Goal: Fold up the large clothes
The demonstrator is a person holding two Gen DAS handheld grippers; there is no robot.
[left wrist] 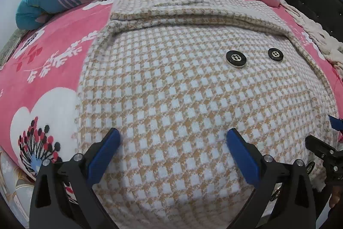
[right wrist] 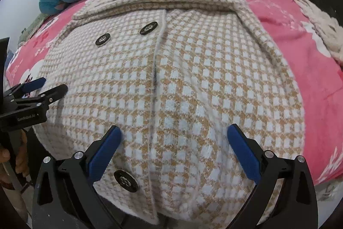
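Both tools are built the same, pretty basic kit: matte black angular frames with triangular cut-outs, and silver round-head screws set at the joints. Each left gripper [left wrist: 173, 135] finger is lined with a blue ribbed pad, and the same blue pads are seen on the right gripper [right wrist: 174, 132]. Small white lettering is printed on the left gripper's black body, seen from the right wrist, but it can't be fully read.

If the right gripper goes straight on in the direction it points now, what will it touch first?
Most likely the checked coat: the open right gripper points down at the fabric near the coat's front edge, and nothing shows between them. Depth is hard to judge.
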